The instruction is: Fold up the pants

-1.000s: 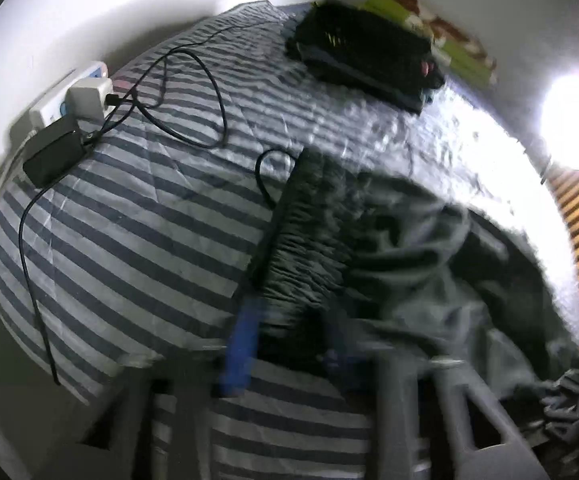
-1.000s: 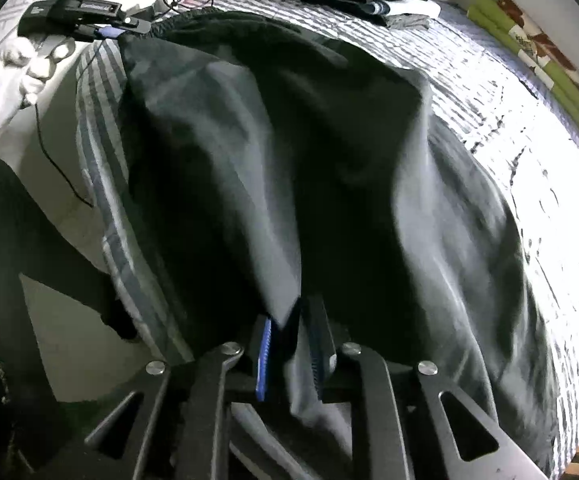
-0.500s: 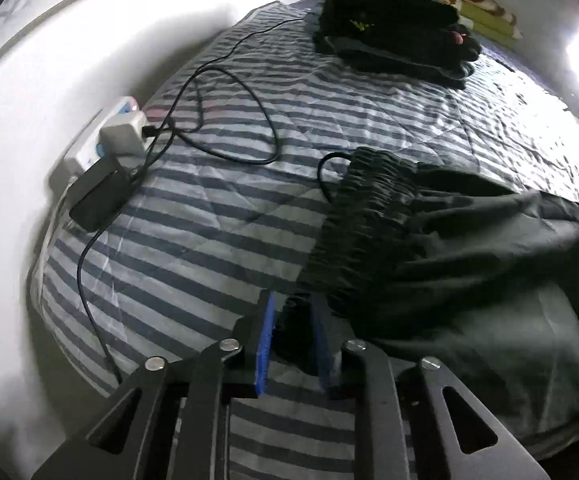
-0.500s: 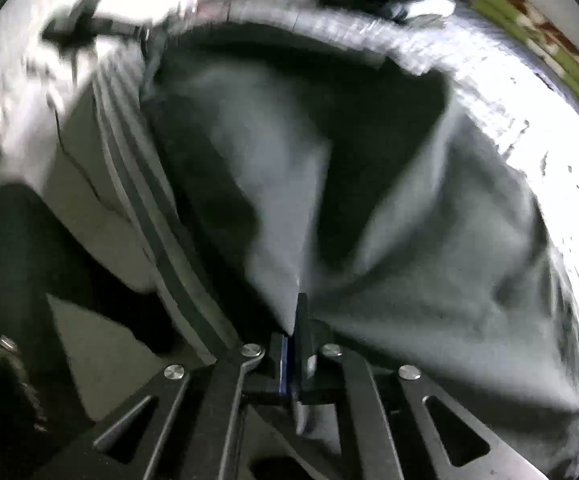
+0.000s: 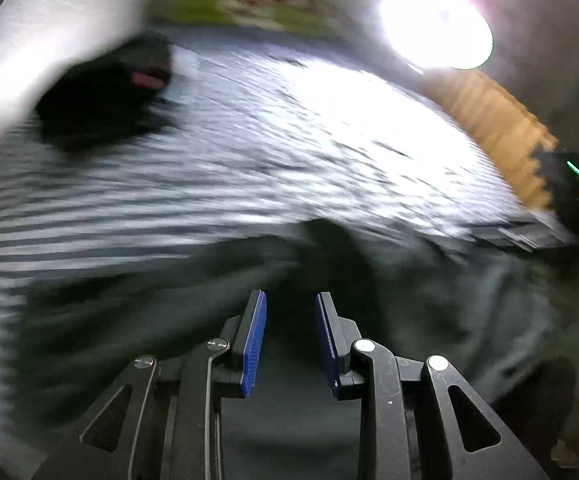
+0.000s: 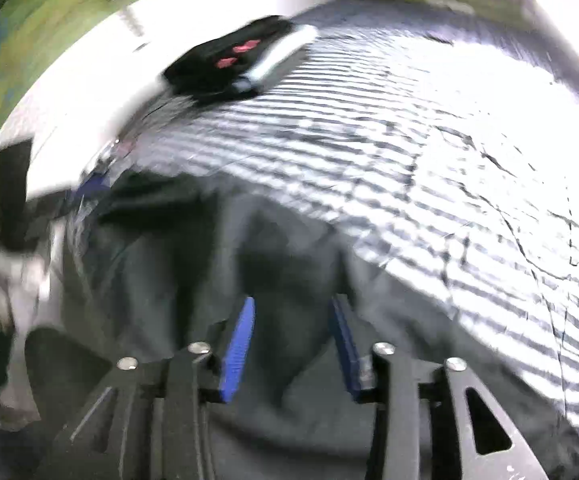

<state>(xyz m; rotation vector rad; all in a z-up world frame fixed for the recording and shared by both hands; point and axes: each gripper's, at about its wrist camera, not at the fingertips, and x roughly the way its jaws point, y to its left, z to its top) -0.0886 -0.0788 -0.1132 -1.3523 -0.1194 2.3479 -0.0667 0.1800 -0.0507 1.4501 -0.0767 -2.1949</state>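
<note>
Left wrist view: left tongs [image 5: 291, 338] opening, empty, above the pants [image 5: 129, 320]. Right tongs [image 6: 294, 346] opening, empty, over the pants on the bed [image 6: 429, 152].

You see dark grey fabric pants [image 6: 193, 264] on a grey-and-white striped bedspread [image 6: 429, 152]; your gripper pads [image 5: 254, 340] are blue.

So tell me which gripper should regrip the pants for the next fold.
Probably either; the frames are blurred. Left gripper and right gripper both hang over the dark pants, jaws opening, nothing pinched.
</note>
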